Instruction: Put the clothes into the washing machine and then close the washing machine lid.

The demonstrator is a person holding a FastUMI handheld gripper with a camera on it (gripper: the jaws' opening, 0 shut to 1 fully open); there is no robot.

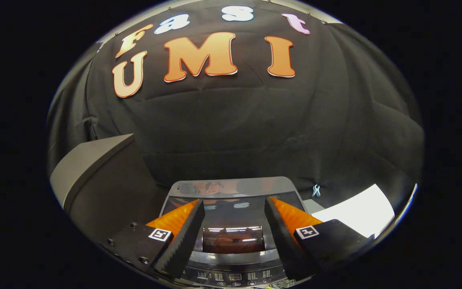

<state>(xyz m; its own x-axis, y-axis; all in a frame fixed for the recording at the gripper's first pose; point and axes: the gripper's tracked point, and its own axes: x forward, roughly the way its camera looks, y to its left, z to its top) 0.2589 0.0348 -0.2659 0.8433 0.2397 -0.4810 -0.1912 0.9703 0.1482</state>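
The washing machine (231, 186) stands just below and ahead of my fingers, with its control panel (235, 276) nearest to me. Its dark glass lid (235, 214) lies flat over the tub and mirrors the booth. A reddish-brown patch (233, 243) shows in the lid's near window; I cannot tell whether it is clothing inside or a reflection. My gripper (234, 201) hovers over the lid, open, with nothing between its black, orange-backed fingers (183, 233).
A tall grey box (94, 168) stands close on the left of the machine. On the right lies a white sheet (359, 210), with a small pale clip (316, 190) beyond it near the cloth wall.
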